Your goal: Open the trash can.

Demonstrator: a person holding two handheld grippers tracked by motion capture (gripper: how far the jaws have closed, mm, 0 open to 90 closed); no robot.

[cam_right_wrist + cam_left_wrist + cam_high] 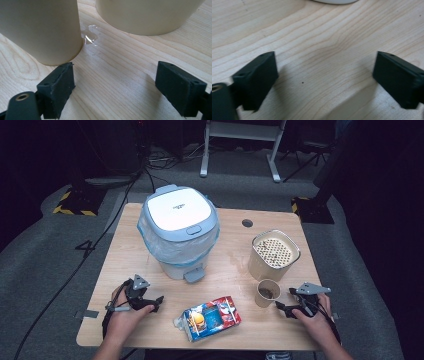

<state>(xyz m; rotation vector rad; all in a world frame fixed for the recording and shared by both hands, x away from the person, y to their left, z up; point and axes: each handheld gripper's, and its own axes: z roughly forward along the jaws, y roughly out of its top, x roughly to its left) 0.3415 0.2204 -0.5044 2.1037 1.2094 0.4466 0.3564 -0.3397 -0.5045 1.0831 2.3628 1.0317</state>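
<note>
Pale paper cup stands on the bench just beside the right gripper, fingers wide and empty like the left gripper's; judging so, approach underway, next closing around it.

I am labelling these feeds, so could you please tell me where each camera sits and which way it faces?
High view: above the person's side, looking forward and down on the table; both hands, left tongs, right tongs.
Left gripper view: on the left tongs, facing bare wood; open black jaws.
Right gripper view: on the right tongs, facing the paper cup and a wet patch; open jaws.
Shared: high and right views show the cup.
</note>
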